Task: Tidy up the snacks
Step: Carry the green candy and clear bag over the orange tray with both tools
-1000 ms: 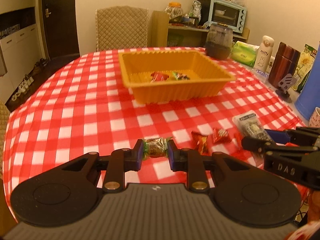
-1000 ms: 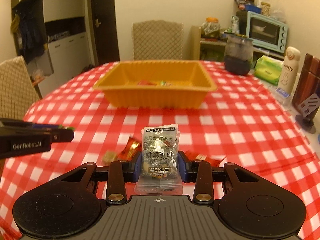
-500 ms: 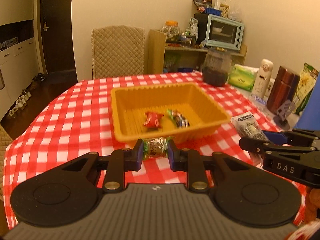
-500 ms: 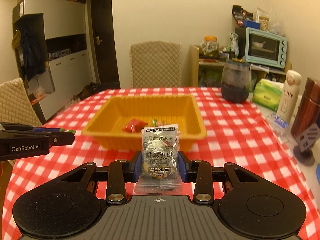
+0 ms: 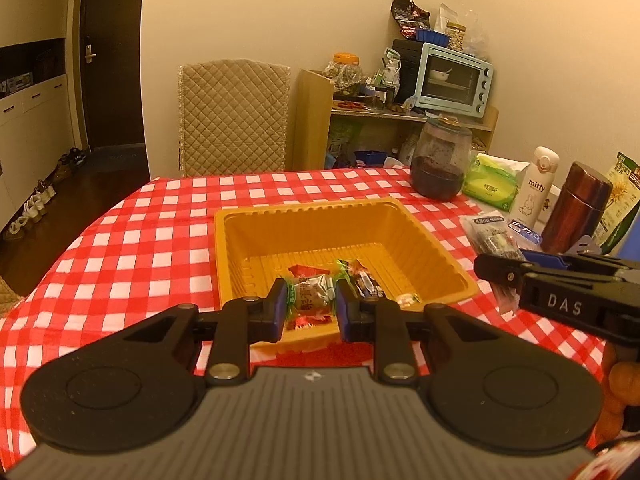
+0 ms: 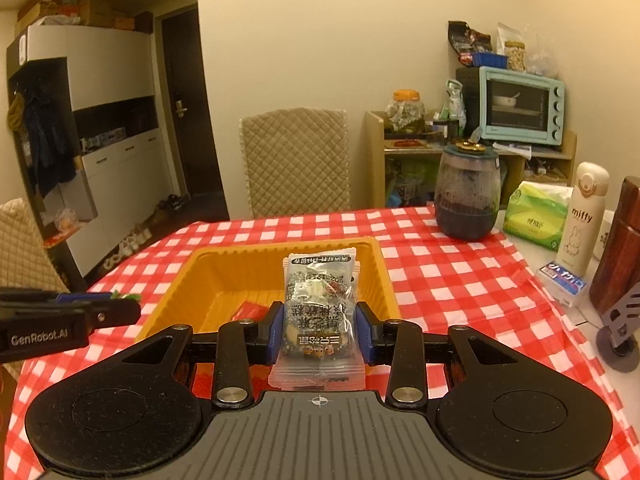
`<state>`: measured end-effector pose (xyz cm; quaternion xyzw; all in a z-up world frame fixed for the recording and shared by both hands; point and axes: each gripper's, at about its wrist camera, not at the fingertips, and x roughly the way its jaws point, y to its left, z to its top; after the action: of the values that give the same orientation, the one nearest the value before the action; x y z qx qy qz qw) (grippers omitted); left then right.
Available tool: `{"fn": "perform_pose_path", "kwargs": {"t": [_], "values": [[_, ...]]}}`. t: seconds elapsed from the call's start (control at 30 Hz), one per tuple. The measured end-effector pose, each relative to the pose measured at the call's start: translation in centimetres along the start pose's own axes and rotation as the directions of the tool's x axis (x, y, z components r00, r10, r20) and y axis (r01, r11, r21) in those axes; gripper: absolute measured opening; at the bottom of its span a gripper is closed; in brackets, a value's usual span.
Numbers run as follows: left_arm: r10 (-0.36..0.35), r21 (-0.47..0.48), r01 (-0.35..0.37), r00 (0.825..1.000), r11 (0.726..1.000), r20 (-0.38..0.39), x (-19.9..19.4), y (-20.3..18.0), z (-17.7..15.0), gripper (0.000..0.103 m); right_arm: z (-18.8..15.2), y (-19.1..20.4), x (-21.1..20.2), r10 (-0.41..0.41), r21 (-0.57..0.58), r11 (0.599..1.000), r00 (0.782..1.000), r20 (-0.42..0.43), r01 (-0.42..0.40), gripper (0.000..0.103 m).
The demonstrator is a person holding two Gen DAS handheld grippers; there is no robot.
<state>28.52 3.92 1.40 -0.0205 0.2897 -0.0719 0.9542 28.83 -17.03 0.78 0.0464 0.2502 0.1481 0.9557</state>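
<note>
Holding desk [image 5: 152, 240]: red-and-white checked cloth; one quilted chair [image 5: 234, 118] behind it.
Tray [image 5: 436, 252]: one orange tray mid-desk, both tongs over its near edge.
Far-right clutter: one dark jar [image 5: 440, 160], one green tissue pack [image 5: 490, 186], one white miffy bottle [image 5: 534, 186], one brown flask [image 5: 580, 208].
Right tongs [image 6: 320, 330]: clamped on one clear nut packet [image 6: 320, 300], upright.
Left tongs [image 5: 311, 306]: clamped on one green-ended candy [image 5: 312, 298].
Tray contents: one red candy [image 5: 306, 270], one dark wrapper [image 5: 366, 280].

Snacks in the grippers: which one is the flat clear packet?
The nut mix packet in the right gripper; the left gripper holds a small twist-wrapped candy.
</note>
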Motion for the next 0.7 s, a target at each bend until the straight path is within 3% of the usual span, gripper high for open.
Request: {"fn": "perform_pose_path", "kwargs": {"t": [0.7], "values": [[0.022,-0.067,-0.023,0.999,0.997,-0.025,6.6,2.1,2.0,0.023,2.5,0.2,7.6,0.049,0.038,0.998,0.998,-0.046,-0.047,0.038]]}}
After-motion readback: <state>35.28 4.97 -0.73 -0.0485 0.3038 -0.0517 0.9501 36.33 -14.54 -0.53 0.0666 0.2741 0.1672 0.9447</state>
